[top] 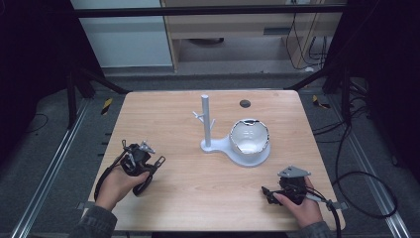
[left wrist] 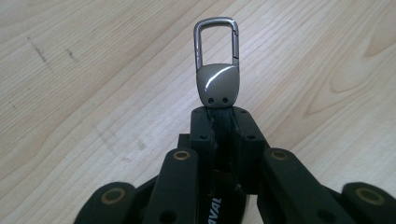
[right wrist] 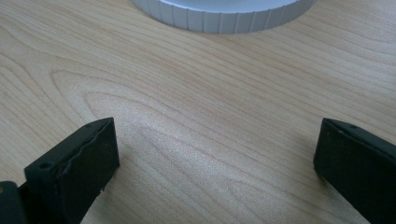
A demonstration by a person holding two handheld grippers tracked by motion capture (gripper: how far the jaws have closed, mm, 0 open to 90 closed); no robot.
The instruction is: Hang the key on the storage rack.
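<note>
My left gripper (top: 140,154) sits at the table's front left, held in a hand. In the left gripper view its jaws (left wrist: 220,114) are shut on the dark strap of a silver metal key clasp (left wrist: 217,84), whose loop sticks out forward just above the wood. The same clasp glints at the gripper's tip (top: 146,147). My right gripper (top: 271,194) is low at the front right, open, with bare wood between its fingers (right wrist: 215,158). A white stand (top: 223,147) with an upright pegged post (top: 205,121) and a bowl (top: 249,136) stands mid-table; its ribbed base rim (right wrist: 224,14) lies ahead of the right gripper.
A small black round disc (top: 244,103) sits near the table's far edge. The right gripper's cable (top: 366,198) loops off the right side onto the floor. Bare wood (top: 198,183) stretches between the two hands.
</note>
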